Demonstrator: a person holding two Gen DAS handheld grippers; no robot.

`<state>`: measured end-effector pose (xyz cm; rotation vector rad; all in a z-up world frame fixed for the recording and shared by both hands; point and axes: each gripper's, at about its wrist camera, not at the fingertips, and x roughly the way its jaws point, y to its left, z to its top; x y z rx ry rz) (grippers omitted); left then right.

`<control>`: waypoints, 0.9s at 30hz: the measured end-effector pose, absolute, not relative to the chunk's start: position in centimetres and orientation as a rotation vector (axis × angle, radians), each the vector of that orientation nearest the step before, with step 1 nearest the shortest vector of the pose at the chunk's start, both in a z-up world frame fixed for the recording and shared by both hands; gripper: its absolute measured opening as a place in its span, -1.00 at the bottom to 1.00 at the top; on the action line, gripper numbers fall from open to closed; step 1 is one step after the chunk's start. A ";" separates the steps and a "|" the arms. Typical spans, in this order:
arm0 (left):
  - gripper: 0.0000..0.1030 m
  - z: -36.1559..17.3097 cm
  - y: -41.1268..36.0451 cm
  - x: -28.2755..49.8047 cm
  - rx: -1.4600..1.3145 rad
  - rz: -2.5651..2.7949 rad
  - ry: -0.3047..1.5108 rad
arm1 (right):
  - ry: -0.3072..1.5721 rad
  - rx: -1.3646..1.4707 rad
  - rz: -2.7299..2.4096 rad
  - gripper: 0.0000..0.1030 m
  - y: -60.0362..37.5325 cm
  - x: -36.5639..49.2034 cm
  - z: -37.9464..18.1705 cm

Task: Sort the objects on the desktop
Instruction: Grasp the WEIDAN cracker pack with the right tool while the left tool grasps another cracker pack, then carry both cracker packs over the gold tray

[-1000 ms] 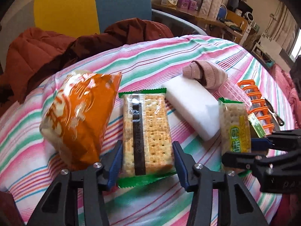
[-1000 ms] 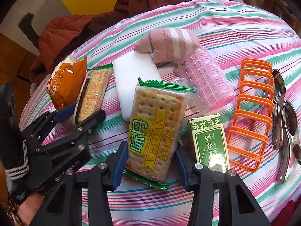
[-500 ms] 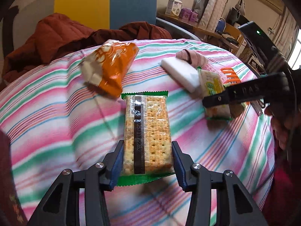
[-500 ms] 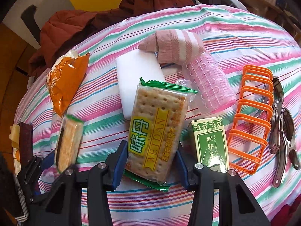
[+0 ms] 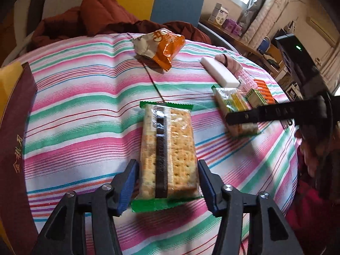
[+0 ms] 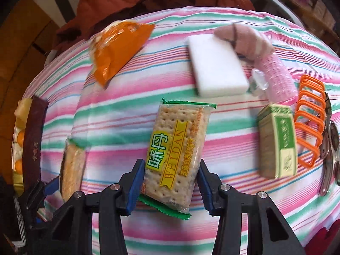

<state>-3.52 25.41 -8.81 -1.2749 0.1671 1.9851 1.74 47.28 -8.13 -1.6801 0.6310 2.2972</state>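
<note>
My left gripper point(image 5: 167, 182) is shut on a cracker pack with a dark barcode strip point(image 5: 167, 155), held over the striped tablecloth point(image 5: 85, 110). It also shows at the left of the right wrist view point(image 6: 71, 167). My right gripper point(image 6: 170, 184) is shut on a second cracker pack with a yellow label point(image 6: 176, 148), held above the cloth. That pack and the right gripper's arm show at the right of the left wrist view point(image 5: 233, 106).
An orange snack bag point(image 6: 114, 51), a white block point(image 6: 214, 65), a pink sock point(image 6: 246, 40), a pink ribbed case point(image 6: 276, 76), a green box point(image 6: 278, 140), an orange rack point(image 6: 308, 119) and metal tools point(image 6: 329, 148) lie on the cloth. A dark red box point(image 5: 14, 148) stands at the left edge.
Both grippers have pulled back toward the near-left side with their cracker packs; the other objects now lie farther away. The dark red box has come into view.
</note>
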 end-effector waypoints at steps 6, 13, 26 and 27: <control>0.15 -9.0 26.6 -4.7 -1.275 1.998 0.185 | 0.554 -1.710 2.328 0.00 45.6 2.2 -8.1; -0.07 -9.2 24.9 -4.6 -1.297 1.985 0.150 | 0.505 -1.700 2.359 -0.08 45.0 1.6 -8.1; -0.07 -5.4 20.8 -2.7 -1.233 1.951 0.032 | 0.586 -1.786 2.492 -0.08 38.9 3.0 -6.0; -0.07 -5.0 20.1 -2.6 -1.225 1.956 0.012 | 0.594 -1.784 2.511 -0.09 38.0 3.1 -5.6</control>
